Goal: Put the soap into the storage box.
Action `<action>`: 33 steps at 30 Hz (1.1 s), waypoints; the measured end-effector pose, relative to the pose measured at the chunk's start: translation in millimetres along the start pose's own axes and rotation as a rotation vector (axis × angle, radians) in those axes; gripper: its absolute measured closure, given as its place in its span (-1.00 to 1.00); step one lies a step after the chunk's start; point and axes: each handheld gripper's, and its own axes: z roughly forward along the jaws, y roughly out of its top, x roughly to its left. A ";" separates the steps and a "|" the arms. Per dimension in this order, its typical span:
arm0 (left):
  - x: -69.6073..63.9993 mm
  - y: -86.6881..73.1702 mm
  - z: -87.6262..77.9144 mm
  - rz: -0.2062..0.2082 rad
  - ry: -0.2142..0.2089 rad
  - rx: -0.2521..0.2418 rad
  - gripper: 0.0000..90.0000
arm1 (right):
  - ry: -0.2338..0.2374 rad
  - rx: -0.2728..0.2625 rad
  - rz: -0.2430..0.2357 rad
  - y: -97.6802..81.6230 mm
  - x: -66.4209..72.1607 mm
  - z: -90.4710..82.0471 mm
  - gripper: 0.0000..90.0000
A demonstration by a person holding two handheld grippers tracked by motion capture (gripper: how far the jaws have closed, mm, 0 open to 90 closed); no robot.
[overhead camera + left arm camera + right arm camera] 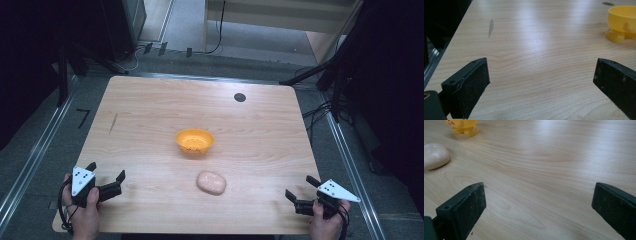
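**Bun and bowl lie between two idle grippers**

While the high view shows the bun [211, 182] as a pale, smooth oval lying near the table's [150, 110] front middle, the right gripper view catches its soft, rounded end [435, 156] at the left edge. Behind it stands the yellow plastic bowl [195, 141], whose stubby feet [615, 36] appear in the left gripper view. Left gripper [106, 176] and right gripper [299, 189] rest at the front corners, jaws wide apart, holding nothing, over light wood grain.

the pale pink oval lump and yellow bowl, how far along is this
Nothing looks done: the pale pink oval lump lies on the wooden table, apart from the empty yellow plastic bowl. Nothing is in hand; left gripper and right gripper are open at the near edge. All handling is left.
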 end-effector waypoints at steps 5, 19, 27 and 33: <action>4.8 -0.3 -0.8 -0.049 0.003 -0.009 -0.98 | 0.003 0.053 -0.029 3.3 2.2 4.2 -1.00; -2.8 -1.5 -2.6 0.020 0.008 -0.021 -0.98 | 0.148 0.284 -0.283 41.2 26.5 34.4 -0.89; -3.3 -1.4 -2.3 0.022 0.009 -0.018 -0.98 | 0.214 0.363 -0.385 61.7 50.1 54.4 -0.88; -5.0 -1.2 -1.7 0.043 0.009 -0.011 -0.98 | 0.245 0.412 -0.435 75.9 63.4 68.1 -0.88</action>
